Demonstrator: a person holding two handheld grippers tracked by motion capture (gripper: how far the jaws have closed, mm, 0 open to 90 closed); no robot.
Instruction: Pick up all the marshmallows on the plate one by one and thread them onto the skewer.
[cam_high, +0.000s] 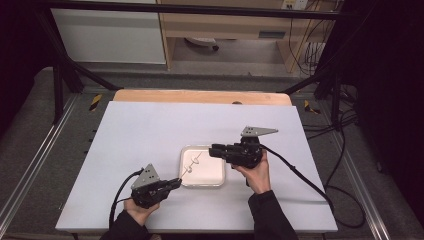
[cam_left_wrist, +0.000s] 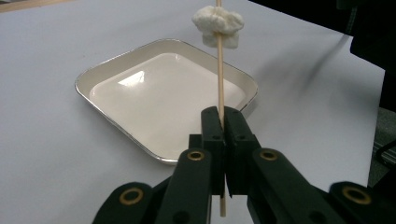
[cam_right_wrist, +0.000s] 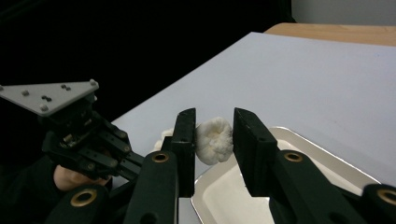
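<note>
I keep the left tongs (cam_left_wrist: 222, 122) clamped on the thin wooden skewer (cam_left_wrist: 220, 79), angled up over the white square tray (cam_left_wrist: 93, 81) at centre frame so drops land there. My right tongs (cam_right_wrist: 214, 135) pinch a white doughy lump (cam_right_wrist: 214, 139) on the skewer, apparently to slide it along; another lump (cam_left_wrist: 218, 25) sits higher up.

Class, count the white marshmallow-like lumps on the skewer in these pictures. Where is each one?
2. One lump sits on the skewer that the left gripper holds over the tray. The second lies between the right gripper jaws. Others may be hidden.
</note>
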